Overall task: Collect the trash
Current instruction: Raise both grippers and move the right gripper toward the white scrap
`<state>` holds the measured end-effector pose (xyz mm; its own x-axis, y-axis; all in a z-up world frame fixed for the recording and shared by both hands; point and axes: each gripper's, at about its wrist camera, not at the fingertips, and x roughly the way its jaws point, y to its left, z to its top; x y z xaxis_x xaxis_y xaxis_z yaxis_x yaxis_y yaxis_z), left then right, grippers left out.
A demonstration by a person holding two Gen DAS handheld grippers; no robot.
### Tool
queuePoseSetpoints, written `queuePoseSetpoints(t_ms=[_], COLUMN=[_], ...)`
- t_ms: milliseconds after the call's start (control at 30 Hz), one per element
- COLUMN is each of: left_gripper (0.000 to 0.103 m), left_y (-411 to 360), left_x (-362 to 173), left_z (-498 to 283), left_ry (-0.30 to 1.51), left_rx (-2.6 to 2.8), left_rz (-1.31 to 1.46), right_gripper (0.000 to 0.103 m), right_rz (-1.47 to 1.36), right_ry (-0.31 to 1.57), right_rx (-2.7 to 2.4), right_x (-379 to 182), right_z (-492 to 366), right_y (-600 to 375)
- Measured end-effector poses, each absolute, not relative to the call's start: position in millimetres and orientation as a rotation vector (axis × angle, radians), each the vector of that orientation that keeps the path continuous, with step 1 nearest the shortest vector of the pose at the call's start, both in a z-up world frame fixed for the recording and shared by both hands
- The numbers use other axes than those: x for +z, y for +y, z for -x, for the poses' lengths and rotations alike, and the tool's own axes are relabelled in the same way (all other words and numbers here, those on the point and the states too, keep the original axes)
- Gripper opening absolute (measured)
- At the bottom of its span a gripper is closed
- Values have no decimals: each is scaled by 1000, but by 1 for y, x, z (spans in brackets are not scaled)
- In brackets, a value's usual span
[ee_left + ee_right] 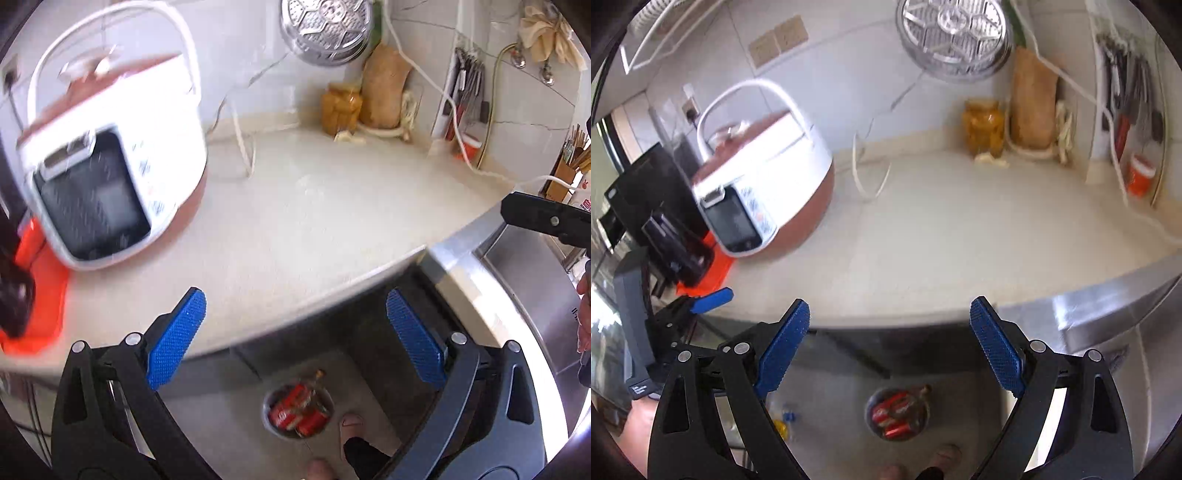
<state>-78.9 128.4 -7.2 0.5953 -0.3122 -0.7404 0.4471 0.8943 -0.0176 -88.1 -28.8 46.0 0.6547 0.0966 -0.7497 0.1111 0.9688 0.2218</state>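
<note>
Fingers (177,343) spread, empty; pale countertop (314,229) bare; bin (299,410) on floor.

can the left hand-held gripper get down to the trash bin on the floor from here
Probably yes: the left hand-held gripper is open and empty, the trash bin sits below it off the counter edge, nothing between.

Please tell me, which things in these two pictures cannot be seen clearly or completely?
- Bin contents, both views: red cans show, the brown item beside them is too small and blurred to name.
- Rice cooker panel text, left wrist view: motion blur.
- Black appliance, right wrist view: partly hidden by the left gripper.
- Sink, left wrist view: cut off by the edge.
</note>
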Motion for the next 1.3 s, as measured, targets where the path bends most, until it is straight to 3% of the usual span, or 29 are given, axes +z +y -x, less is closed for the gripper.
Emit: queuePoseSetpoints(t_ms=[533,833,1300], left_gripper=[96,96,96], left_y=[-3,-49,-62], left_x=[77,86,82], left_z=[-23,-76,-106], left_ry=[594,568,588], left_rx=[-441,-458,-485], left_rz=[-245,-207,-210], right_gripper=[89,89,90], right_rz=[-215,-107,-30], right_ry=[726,726,782], right_rx=[-52,-157,-199], right_x=[82,83,63], right_z=[-1,-48,-78], right_y=[-135,-185,-178])
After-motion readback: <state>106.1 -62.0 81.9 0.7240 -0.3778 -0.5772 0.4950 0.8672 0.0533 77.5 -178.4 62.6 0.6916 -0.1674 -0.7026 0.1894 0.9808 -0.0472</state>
